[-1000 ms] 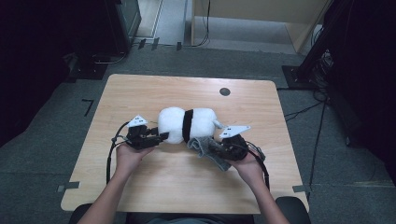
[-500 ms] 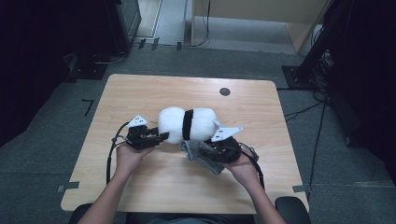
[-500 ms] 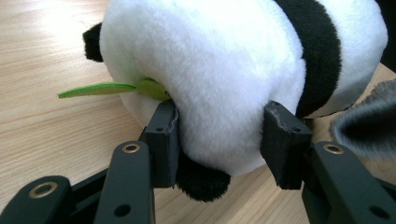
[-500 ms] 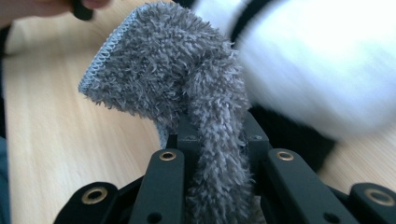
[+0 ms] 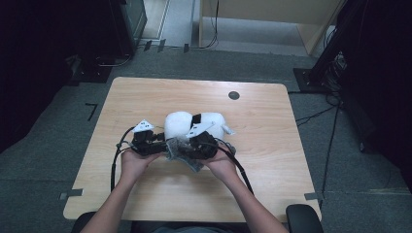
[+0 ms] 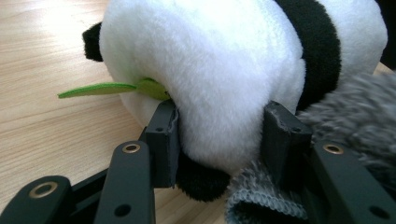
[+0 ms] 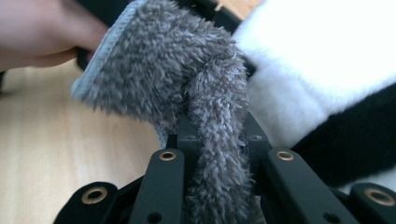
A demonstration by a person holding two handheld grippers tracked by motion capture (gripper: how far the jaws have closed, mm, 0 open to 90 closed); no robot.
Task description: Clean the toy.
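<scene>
A white and black panda plush (image 5: 194, 124) lies on its side in the middle of the wooden table (image 5: 145, 97). My left gripper (image 5: 163, 144) is shut on its left end; in the left gripper view both pads squeeze the white fur of the panda plush (image 6: 219, 93), and a green felt leaf (image 6: 112, 87) sticks out beside it. My right gripper (image 5: 190, 149) is shut on a fluffy grey cloth (image 5: 179, 151), right in front of the panda and close to the left gripper. In the right gripper view the grey cloth (image 7: 187, 84) rises from between the jaws and folds over to the left.
A black round grommet (image 5: 233, 95) sits in the tabletop at the far right. Dark equipment and cables (image 5: 335, 73) stand on the carpet around the table. Bare wood lies to the left, the right and the front of the hands.
My right gripper has moved left with the grey cloth, along the front of the panda, up to the left gripper. The left gripper and the panda have stayed put.
</scene>
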